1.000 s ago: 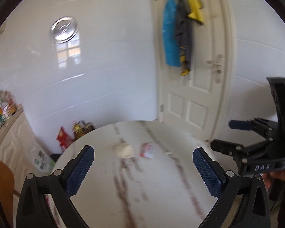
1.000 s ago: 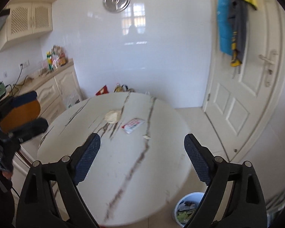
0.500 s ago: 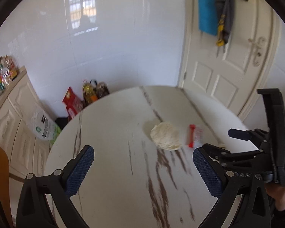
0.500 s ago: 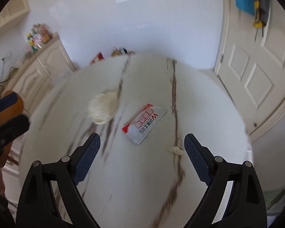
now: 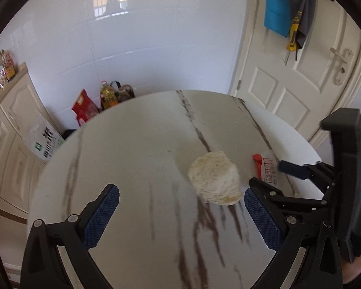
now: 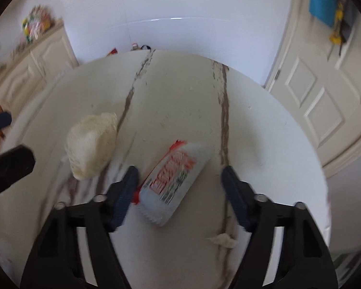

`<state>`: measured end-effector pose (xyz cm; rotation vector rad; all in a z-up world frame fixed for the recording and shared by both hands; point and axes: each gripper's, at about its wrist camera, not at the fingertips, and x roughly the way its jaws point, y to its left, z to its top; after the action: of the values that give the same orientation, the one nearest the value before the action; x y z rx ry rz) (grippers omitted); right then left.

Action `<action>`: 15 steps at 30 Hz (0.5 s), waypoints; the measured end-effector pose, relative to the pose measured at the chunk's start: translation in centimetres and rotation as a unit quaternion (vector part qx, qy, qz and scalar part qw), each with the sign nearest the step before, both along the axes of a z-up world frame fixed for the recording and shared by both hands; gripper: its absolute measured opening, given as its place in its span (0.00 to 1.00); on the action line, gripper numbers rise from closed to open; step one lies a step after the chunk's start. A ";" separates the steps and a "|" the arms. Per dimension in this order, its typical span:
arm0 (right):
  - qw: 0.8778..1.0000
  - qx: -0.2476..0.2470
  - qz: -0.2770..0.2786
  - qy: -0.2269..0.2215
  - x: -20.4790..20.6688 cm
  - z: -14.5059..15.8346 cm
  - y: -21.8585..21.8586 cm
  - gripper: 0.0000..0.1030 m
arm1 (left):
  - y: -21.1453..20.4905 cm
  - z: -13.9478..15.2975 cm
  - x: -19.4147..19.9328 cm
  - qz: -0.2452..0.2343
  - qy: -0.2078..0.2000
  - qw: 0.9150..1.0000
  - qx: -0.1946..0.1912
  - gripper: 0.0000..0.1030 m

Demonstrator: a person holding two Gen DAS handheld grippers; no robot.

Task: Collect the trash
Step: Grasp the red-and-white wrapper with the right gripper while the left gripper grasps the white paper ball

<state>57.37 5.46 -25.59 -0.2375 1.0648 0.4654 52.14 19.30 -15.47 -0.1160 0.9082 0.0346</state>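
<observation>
A crumpled cream paper ball (image 5: pixel 214 178) lies on the round marble table (image 5: pixel 132 144), just ahead of my open left gripper (image 5: pixel 180 212) and nearer its right finger. It also shows in the right wrist view (image 6: pixel 91 144). A white and red snack wrapper (image 6: pixel 173 180) lies flat between the fingers of my open right gripper (image 6: pixel 179 190), close to the left finger. The wrapper also shows in the left wrist view (image 5: pixel 264 166), with the right gripper (image 5: pixel 276 175) over it. A small paper scrap (image 6: pixel 222 239) lies by the right finger.
A white door (image 5: pixel 300 84) with hanging clothes stands at the right. Cream cabinets (image 5: pixel 9 125) line the left wall. Bags and an oil bottle (image 5: pixel 107 96) sit on the floor behind the table. The table edge (image 6: pixel 320 168) curves away at the right.
Both grippers have moved down and forward towards the table. The paper ball now sits close to the left gripper, and the wrapper has come between the right gripper's fingers, which have narrowed somewhat.
</observation>
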 end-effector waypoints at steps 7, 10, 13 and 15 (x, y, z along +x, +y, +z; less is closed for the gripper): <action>0.999 0.013 0.030 0.007 -0.5 0.4 -1.9 0.16 | -1.1 -2.1 3.1 0.012 -0.002 1.000 0.006 0.99; 0.999 0.026 0.037 0.012 -0.8 0.4 -2.4 0.16 | -1.7 -3.3 4.5 0.012 -0.002 1.000 0.005 0.99; 0.998 0.042 0.041 0.018 -0.9 0.4 -2.9 0.16 | -2.3 -4.9 5.6 0.009 0.009 1.000 0.015 0.96; 0.997 0.052 0.044 0.024 -1.0 0.3 -3.0 0.16 | -2.5 -5.9 6.5 0.000 0.020 1.000 0.014 0.79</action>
<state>56.37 2.44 -25.28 -0.1820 1.0756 0.6068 58.61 16.76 -21.36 -0.0893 0.9475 0.0489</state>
